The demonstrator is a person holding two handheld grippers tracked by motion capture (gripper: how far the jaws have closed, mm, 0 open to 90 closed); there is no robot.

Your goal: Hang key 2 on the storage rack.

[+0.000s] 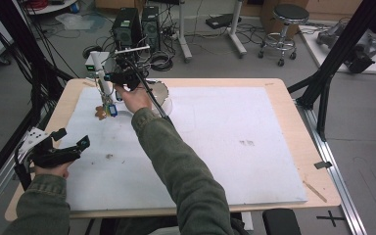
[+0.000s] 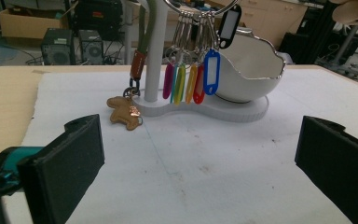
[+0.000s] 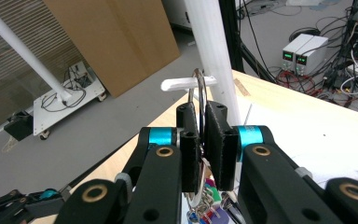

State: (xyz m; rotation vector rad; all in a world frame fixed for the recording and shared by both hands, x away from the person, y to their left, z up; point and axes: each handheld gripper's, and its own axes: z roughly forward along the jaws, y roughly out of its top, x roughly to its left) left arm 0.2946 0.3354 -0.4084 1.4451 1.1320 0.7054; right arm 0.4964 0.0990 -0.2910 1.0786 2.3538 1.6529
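Right gripper (image 3: 200, 140) clamps large metal key ring (image 3: 200, 88) of coloured plastic tags (image 2: 191, 81) at white stand's peg (image 3: 186, 84), transfer looks unfinished; left gripper (image 2: 200, 158) idle, jaws spread

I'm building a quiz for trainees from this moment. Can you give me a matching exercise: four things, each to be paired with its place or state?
Things:
1. left tongs
2. right tongs
3. brown leather charm
4. white bowl

Places or states:
A. lying flat on the mat beside the stand's post
B. shut on the metal key ring
C. open, holding nothing, near the table's left edge
D. sitting on the white stand's base

Pairs: 1-C, 2-B, 3-A, 4-D
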